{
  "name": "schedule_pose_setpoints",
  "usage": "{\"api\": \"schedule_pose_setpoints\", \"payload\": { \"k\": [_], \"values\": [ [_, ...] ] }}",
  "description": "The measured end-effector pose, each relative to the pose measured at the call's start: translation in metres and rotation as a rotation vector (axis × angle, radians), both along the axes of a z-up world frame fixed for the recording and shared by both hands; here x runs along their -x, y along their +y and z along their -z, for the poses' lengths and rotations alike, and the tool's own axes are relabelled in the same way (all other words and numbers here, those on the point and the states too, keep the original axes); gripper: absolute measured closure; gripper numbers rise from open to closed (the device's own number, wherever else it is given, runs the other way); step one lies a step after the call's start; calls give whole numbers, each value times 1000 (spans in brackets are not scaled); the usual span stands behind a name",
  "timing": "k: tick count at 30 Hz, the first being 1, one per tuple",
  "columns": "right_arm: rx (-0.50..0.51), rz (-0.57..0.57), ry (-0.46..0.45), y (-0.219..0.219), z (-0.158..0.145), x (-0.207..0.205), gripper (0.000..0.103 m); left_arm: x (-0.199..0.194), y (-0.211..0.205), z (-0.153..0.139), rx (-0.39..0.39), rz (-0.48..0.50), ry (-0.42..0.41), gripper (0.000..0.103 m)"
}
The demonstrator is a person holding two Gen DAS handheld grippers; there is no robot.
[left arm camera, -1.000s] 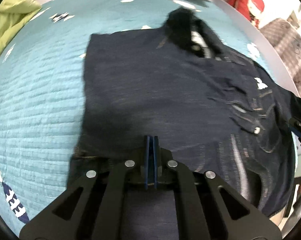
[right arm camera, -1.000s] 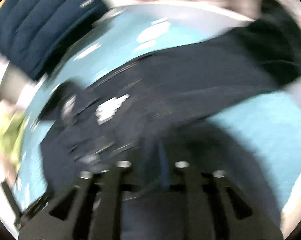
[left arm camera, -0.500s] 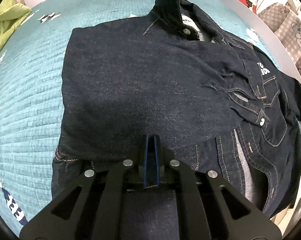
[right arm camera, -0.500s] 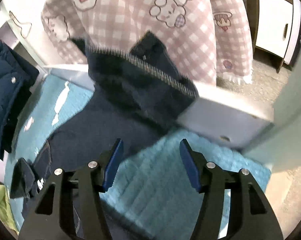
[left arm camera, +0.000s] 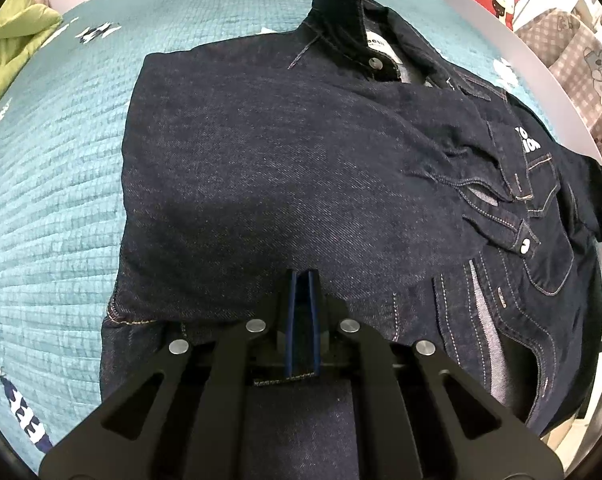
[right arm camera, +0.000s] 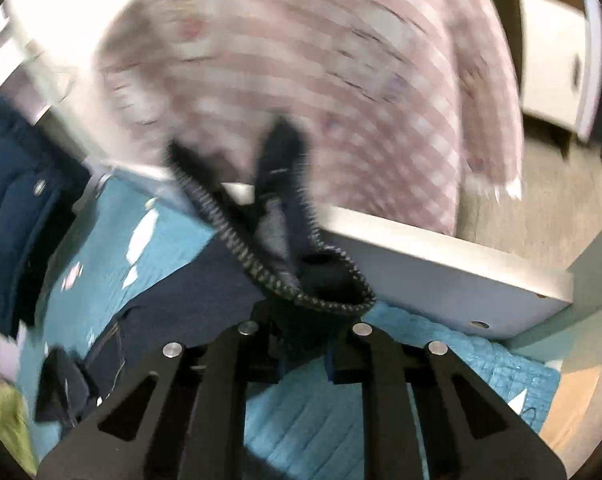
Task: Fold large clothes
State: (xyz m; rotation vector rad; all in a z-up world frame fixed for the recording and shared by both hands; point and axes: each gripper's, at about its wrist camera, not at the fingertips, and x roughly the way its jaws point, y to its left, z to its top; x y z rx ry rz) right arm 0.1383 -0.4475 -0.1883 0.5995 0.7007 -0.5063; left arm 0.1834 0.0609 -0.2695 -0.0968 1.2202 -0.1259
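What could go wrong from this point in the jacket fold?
The right hand-held gripper is closing on a bunched cuff near the table edge; it may catch only the ribbed trim and slip. Pulling could drag the denim jacket, undoing the sleeve already folded across it. The left hand-held gripper pinches only a thin hem.

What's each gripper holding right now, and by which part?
Left gripper: shut on the denim jacket, pinching its stitched bottom hem. Right gripper: jaws closing on the jacket's sleeve cuff.
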Motion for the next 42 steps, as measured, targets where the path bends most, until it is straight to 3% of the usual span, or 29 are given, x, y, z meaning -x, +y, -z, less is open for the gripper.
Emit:
{"api": "schedule_pose_setpoints", "payload": {
  "k": [8, 12, 20, 25, 28, 33, 36, 40, 42],
  "values": [
    [55, -337, -144, 128, -74, -26, 91, 2, 5, 0, 33, -15, -6, 97],
    [52, -500, -161, 199, -85, -36, 91, 2, 9, -1, 60, -27, -6, 97],
    [53, -755, -8, 320, -36, -54, 91, 5, 12, -6, 65, -52, -6, 96],
    [-8, -890, 164, 365, 23, -58, 86, 6, 19, -16, 14, -79, -26, 96],
    [-115, -965, 251, 370, 51, -60, 67, 6, 29, -25, 20, -109, -38, 96],
    [-365, -981, 203, 345, 47, -64, 47, -3, 35, -50, 0, -124, -87, 96],
    [-370, -965, 125, 325, 23, -64, 35, -13, 27, -68, 24, -105, -120, 96],
    [-454, -949, 13, 289, -8, -63, 32, -28, 0, -98, 83, -43, -180, 96],
    [-381, -880, -46, 268, -27, -62, 32, -39, -16, -109, 128, -3, -192, 96]
  ]
}}
